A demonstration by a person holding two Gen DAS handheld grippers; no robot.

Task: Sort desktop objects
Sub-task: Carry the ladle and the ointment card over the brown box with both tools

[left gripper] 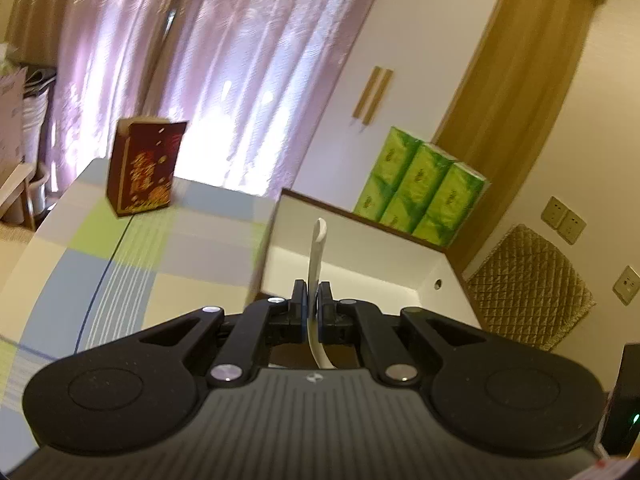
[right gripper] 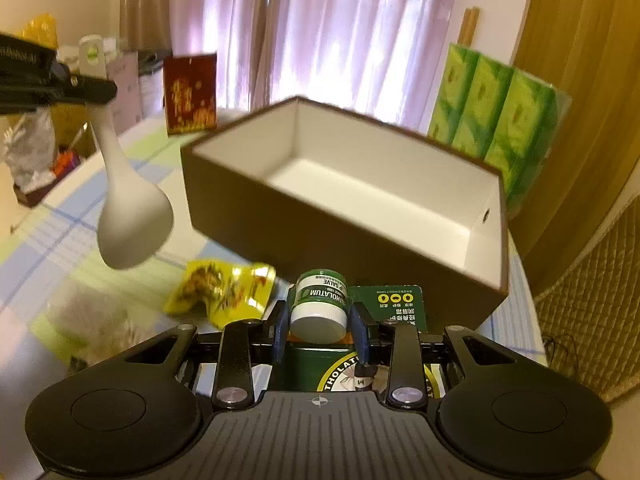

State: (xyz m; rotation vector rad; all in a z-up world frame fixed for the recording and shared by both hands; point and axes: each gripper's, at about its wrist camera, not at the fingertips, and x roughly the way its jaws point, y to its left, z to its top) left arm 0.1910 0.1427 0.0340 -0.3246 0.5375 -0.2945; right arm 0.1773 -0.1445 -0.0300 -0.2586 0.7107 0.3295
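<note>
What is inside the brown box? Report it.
The brown box shows only its bare white floor and walls; nothing lies there. The strip behind its near wall is hidden.

We are seeing the white plastic spoon's [left gripper: 315, 264] bowl hiding behind the left tool's body. The small green-and-white salve jar [right gripper: 320, 304] is covering part of the green printed box [right gripper: 384, 312] beneath it. The crumpled yellow snack packet [right gripper: 224, 292] is blurring, its print unreadable.
</note>
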